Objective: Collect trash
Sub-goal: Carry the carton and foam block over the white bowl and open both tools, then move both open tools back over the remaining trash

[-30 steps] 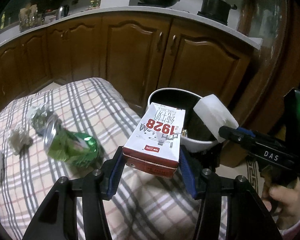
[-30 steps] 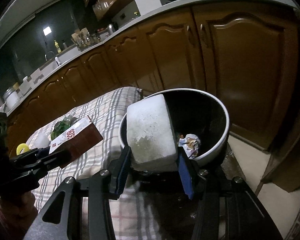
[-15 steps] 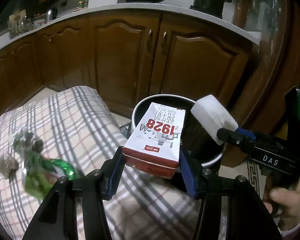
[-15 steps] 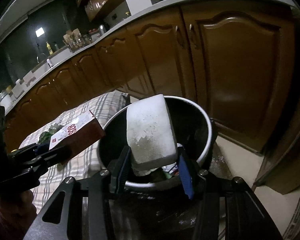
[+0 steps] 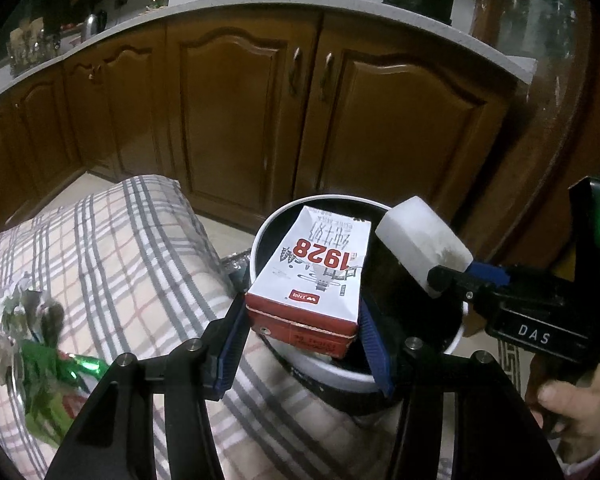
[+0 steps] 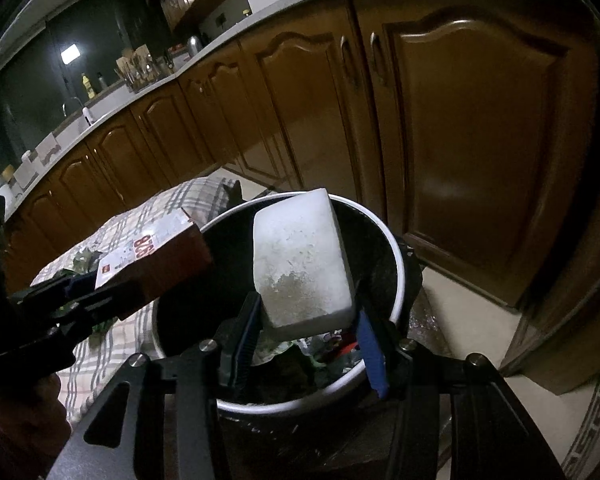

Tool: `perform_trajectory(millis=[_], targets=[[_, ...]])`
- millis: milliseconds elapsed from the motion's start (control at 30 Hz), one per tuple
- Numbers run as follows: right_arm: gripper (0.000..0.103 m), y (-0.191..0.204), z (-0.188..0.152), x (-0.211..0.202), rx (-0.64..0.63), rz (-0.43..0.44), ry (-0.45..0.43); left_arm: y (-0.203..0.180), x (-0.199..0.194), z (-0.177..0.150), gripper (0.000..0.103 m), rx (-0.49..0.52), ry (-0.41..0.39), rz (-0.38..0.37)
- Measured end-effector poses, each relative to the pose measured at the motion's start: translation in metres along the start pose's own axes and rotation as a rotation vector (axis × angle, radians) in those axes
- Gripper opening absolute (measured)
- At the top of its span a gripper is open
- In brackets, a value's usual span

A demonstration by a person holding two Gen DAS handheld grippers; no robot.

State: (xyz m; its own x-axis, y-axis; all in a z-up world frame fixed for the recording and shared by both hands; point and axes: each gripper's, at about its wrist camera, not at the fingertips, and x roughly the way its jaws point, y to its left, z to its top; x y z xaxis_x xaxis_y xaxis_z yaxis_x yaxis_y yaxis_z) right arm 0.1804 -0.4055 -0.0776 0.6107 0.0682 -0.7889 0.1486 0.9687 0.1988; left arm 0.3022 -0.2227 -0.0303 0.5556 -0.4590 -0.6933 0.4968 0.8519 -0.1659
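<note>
My left gripper (image 5: 302, 320) is shut on a red and white milk carton (image 5: 316, 272) marked 1928, held over the rim of a white bin with a black liner (image 5: 320, 368). My right gripper (image 6: 306, 320) is shut on a white foam block (image 6: 300, 256), held above the same bin (image 6: 396, 276). Trash lies at the bin's bottom (image 6: 332, 348). The foam block (image 5: 420, 248) and the right gripper show at the right of the left wrist view. The carton (image 6: 152, 260) shows at the left of the right wrist view.
A plaid cloth (image 5: 112, 264) covers the surface left of the bin, with a crushed green can (image 5: 48, 384) and crumpled wrappers (image 5: 16, 312) on it. Brown kitchen cabinets (image 5: 236, 112) stand behind. A wooden door edge (image 6: 572, 320) is at the right.
Both grippers have moved forward and over the bin with their loads. The green can has slid to the left edge of the left wrist view.
</note>
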Motion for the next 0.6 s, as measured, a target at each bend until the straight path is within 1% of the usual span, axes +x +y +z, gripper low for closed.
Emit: perform_trajectory(millis=[67,167,200,233,300,333,400,533,600], targets=[[0.048,0.0,0.001,0.003,-0.003,-0.003,0.005,0.0,0.005,0.002,0.052,0.002,0.007,-0.006],[0.053,-0.003,0.003,0.007,0.002,-0.003,0.012,-0.004,0.013,0.006,0.053,0.011,0.022,-0.013],[0.057,-0.005,0.003,0.008,0.01,0.0,0.014,-0.005,0.013,0.006,0.054,0.012,0.024,-0.014],[0.058,-0.007,0.004,0.008,0.019,0.005,0.016,-0.005,0.014,0.006,0.055,0.012,0.024,-0.02],[0.059,-0.011,0.004,0.007,0.035,0.007,0.013,-0.006,0.012,0.005,0.061,0.01,0.017,-0.019],[0.059,-0.012,0.003,0.006,0.039,0.006,0.01,-0.004,0.012,0.005,0.062,0.009,0.014,-0.017],[0.061,-0.014,0.002,0.004,0.051,0.008,0.004,-0.003,0.009,0.001,0.062,0.007,0.01,-0.013],[0.062,-0.014,-0.003,-0.005,0.066,0.015,-0.009,0.0,-0.004,-0.012,0.062,-0.011,0.005,-0.011],[0.069,-0.012,-0.004,-0.009,0.072,0.023,-0.018,0.002,-0.013,-0.021,0.062,-0.017,0.002,-0.013]])
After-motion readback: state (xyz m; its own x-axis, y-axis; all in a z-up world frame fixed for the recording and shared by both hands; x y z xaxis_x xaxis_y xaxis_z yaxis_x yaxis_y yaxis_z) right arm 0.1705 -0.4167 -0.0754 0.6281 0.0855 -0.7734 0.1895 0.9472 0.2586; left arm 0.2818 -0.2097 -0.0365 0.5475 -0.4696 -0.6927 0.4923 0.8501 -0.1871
